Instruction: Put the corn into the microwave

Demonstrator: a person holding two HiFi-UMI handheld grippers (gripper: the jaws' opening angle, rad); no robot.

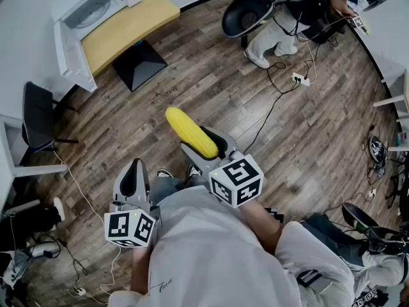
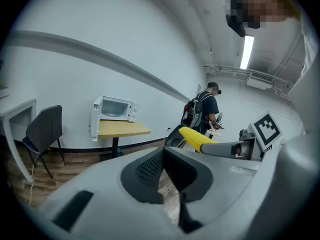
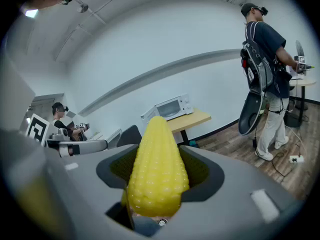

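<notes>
A brown plank floor fills most of the head view, and a white wall closes it off on the far side. Against that wall at the far left stands a bench with a yellow top and a dark foot. A person with a backpack stands at the far right, facing away, just beside a black shell chair. A dark chair stands at the left, nearer than the bench.

The white microwave sits on the bench's left end with its door swung wide open.

The right gripper is held out over the floor in the middle of the scene, its marker cube close to the holder's body. Its fingers are spread wide and pinch the corn from both sides. The left gripper hangs lower and to the left, near the holder's shoes. Its fingers are pressed together with nothing between them.

The corn is a bright yellow cob, gripped at its thick end by the right gripper. Its tapered tip sticks out past the fingertips toward the far left. It is in the air, well apart from the microwave and the bench.

A white power strip with trailing cables lies on the floor at the far right.
</notes>
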